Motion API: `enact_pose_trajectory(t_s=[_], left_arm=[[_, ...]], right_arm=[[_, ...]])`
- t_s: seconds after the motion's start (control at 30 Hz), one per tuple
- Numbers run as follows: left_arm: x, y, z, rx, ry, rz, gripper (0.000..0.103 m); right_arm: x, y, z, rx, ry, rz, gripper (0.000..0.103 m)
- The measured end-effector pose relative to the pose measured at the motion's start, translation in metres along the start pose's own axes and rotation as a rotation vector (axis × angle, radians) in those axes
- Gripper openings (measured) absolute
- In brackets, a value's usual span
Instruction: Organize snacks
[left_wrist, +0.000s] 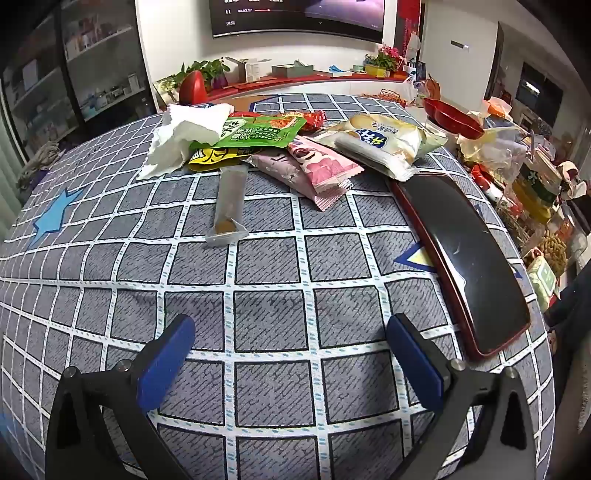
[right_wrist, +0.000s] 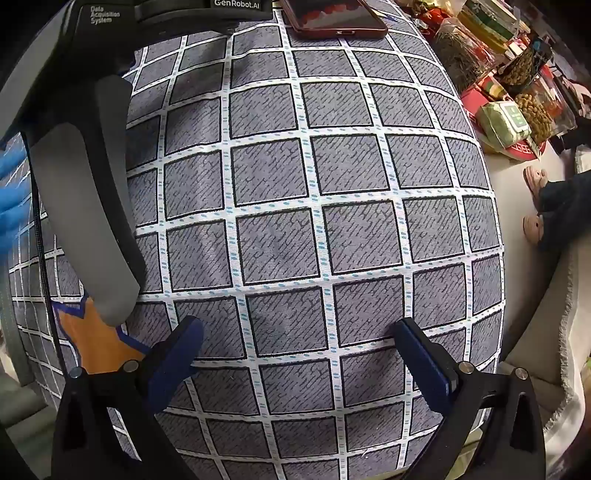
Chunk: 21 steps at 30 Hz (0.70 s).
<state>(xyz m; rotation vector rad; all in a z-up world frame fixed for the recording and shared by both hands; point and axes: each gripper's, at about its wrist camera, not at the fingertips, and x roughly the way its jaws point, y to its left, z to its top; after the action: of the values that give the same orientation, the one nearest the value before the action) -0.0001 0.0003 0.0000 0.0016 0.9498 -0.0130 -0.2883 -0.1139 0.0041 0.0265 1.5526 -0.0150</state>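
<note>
In the left wrist view a heap of snack packets lies at the far side of the grey checked tablecloth (left_wrist: 273, 266): a green packet (left_wrist: 258, 134), a yellow packet (left_wrist: 212, 157), pink packets (left_wrist: 317, 168), a white packet (left_wrist: 384, 144) and a clear slim packet (left_wrist: 229, 203) nearer me. My left gripper (left_wrist: 291, 332) is open and empty, well short of the heap. My right gripper (right_wrist: 299, 332) is open and empty over bare cloth (right_wrist: 314, 177). The left gripper's body (right_wrist: 85, 184) shows at the left of the right wrist view.
A red-cased phone (left_wrist: 461, 258) lies right of the heap; its end shows in the right wrist view (right_wrist: 336, 18). Crumpled white tissue (left_wrist: 184, 136) lies left of the packets. A red bowl (left_wrist: 452, 120) and cluttered jars and bags (right_wrist: 517, 92) crowd the right edge.
</note>
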Motion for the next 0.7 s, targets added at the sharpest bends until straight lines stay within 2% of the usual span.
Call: enact_pose_trajectory(t_s=[0.47,0.7], left_arm=[[0.0,0.0,0.0,0.003,0.004,0.004,0.103],[0.0,0.0,0.0,0.003,0.004,0.004,0.103]], right_arm=[[0.001,0.002,0.0,0.007,0.031,0.0,0.103],[0.013,-0.004,0.021,0.012,0.058,0.003,0.103]])
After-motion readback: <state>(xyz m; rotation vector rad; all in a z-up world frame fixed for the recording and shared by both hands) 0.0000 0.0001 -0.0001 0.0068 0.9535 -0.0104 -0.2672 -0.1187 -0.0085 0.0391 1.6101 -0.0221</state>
